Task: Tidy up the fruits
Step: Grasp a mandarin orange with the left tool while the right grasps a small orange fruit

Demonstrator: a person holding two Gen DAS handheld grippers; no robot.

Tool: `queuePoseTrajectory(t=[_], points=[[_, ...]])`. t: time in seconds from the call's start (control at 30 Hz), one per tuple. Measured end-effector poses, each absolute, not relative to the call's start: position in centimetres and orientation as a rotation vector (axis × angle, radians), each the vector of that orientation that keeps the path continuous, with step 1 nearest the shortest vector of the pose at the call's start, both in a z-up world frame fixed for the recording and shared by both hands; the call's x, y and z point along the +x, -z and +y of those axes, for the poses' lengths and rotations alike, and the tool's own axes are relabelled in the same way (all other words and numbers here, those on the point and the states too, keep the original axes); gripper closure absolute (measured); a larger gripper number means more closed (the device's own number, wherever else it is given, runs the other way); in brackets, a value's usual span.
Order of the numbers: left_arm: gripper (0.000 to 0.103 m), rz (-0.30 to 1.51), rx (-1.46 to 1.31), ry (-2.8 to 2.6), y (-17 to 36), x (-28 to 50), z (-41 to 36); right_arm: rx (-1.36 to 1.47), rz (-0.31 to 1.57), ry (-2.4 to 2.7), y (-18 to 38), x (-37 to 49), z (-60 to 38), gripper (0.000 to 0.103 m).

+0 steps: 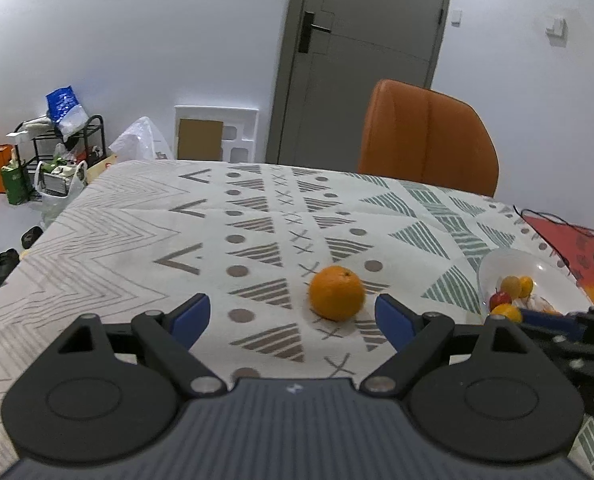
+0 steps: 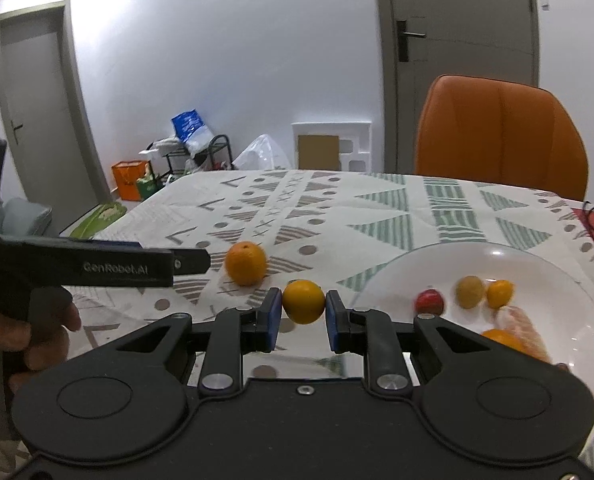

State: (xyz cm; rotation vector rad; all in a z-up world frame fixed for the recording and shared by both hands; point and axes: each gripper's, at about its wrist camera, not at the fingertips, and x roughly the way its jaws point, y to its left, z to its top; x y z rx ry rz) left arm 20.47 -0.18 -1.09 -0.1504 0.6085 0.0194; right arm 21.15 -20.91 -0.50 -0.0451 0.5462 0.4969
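Right gripper point(image 2: 303, 316) clenched on a small yellow-orange citrus point(image 2: 303, 301), blue fingers point(image 2: 273, 320) pressing its two sides, held just above the desk point(image 2: 377, 208) beside the near-left rim of the white bowl point(image 2: 557, 280). Left gripper point(image 1: 293, 316) released, fingers point(image 1: 191, 316) spread wide, with the larger orange point(image 1: 337, 293) resting on the patterned tablecloth between the tips, closer to the right one, touching neither. Already in the bowl: a small red fruit point(image 2: 430, 301), a dull yellow round fruit point(image 2: 469, 291), a small orange citrus point(image 2: 500, 293), and something peeled or segmented at the near side, too blurred to name. Probably firm yet springy under the rind for both citrus, light, round and prone to roll, dimpled skin giving fair grip; best taken across the widest girth with moderate squeeze, since a hard clamp could bruise or split the peel, and a hold too high or low could squirt the fruit out. Bowl likely ceramic or glass, so better to lower the fruit than drop it. Readable writing: "GenRobot.AI" in white on the side of the left gripper's black body in the right wrist view; nothing else legible. Orange chair point(image 1: 429, 136) behind the desk.
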Motion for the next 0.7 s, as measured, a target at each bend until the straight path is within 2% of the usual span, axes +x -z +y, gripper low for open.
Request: queuePoseTrajectory(t=[0.47, 0.7], points=[[0.018, 0.645, -0.082, -0.015, 1.2, 23.9, -3.8, 0.018, 0.543, -0.441, 0.5, 22.4, -26.4, 0.081], [0.029, 0.695, -0.065, -0.018, 2.8, 25.7, -5.1, 0.040, 0.559, -0.423, 1.1, 23.1, -28.5, 0.081]])
